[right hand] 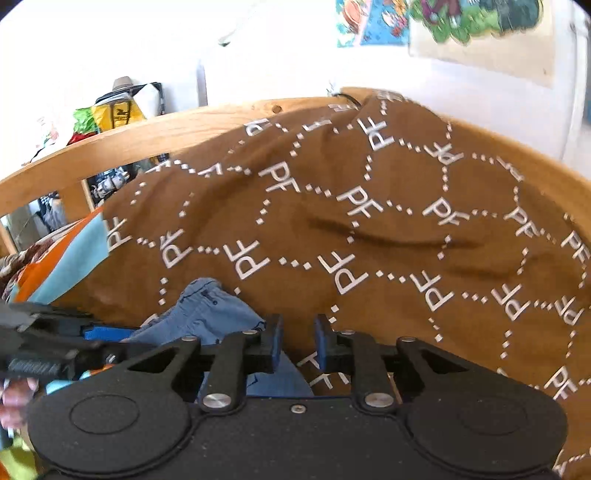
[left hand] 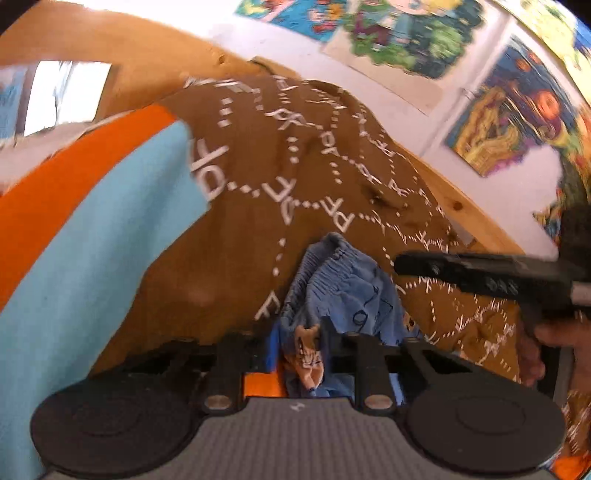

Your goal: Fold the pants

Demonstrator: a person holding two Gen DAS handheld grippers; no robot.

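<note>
Small light-blue pants [left hand: 343,288] lie bunched on a brown blanket [left hand: 258,166] printed with white letters. My left gripper [left hand: 299,350] is shut on a fold of them, and a tan patterned patch of the cloth shows between its pads. In the right wrist view the pants [right hand: 207,314] lie left of my right gripper [right hand: 298,345]. Its blue pads stand a little apart and press on nothing; blanket [right hand: 369,221] and a blue edge show through the gap. From the right, a black finger [left hand: 461,267] of the right gripper reaches in above the pants.
A wooden bed rail [right hand: 147,129] curves behind the blanket. An orange and pale-blue sheet [left hand: 92,221] lies at its left. Colourful posters [left hand: 406,33] hang on the white wall. A hand [left hand: 535,343] holds the right gripper. Bags and clutter [right hand: 110,110] sit beyond the rail.
</note>
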